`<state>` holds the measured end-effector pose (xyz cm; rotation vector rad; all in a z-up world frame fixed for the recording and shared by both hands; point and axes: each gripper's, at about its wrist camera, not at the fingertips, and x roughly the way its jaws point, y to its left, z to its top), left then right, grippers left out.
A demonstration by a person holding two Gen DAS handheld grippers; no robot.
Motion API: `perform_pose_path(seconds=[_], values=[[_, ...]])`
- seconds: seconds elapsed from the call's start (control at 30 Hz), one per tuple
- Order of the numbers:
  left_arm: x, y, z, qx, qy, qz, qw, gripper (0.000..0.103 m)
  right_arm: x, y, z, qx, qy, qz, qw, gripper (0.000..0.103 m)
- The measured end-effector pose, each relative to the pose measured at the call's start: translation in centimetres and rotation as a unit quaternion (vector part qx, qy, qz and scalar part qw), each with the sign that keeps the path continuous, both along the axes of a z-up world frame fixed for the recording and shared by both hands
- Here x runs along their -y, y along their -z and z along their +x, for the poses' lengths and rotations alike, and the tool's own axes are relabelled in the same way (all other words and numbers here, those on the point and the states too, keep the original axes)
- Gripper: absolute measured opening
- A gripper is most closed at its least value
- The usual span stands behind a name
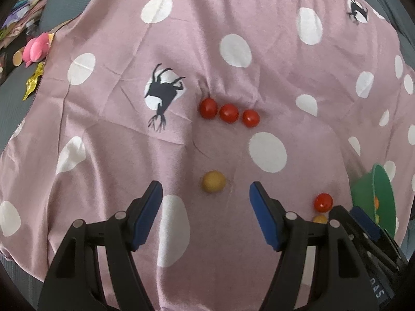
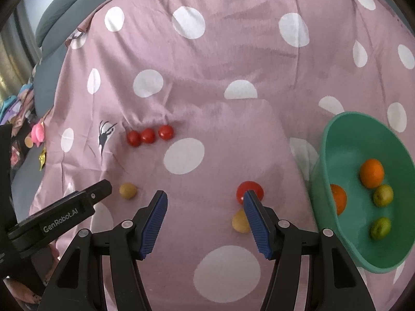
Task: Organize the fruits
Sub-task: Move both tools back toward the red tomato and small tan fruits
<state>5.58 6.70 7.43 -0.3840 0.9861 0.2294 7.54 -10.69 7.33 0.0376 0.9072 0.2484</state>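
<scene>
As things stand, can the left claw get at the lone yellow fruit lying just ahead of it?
Probably yes. The left claw is open, and the yellow fruit lies alone on the pink spotted cloth, just ahead of the gap between its fingers, with nothing between them.

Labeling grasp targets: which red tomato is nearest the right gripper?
The lone red tomato beside the right gripper's right finger, above a yellow fruit. The other three sit in a far row.
</scene>
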Motion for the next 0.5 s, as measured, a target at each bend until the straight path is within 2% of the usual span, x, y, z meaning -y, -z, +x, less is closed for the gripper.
perform_pose_path(seconds=[0.37,0.5], values=[[-1.2,-0.3,-0.4,0.009,-0.002,-0.027,0.9996,0.068,1.9,0.4,0.5,-0.015,0.019,0.035,0.999,0.061],[-1.4,-0.2,-0.4,0.002,-0.004,-0.034,0.9994,0.063,2.9,0.4,0.6,-0.021,0.027,0.060,0.998,0.061]])
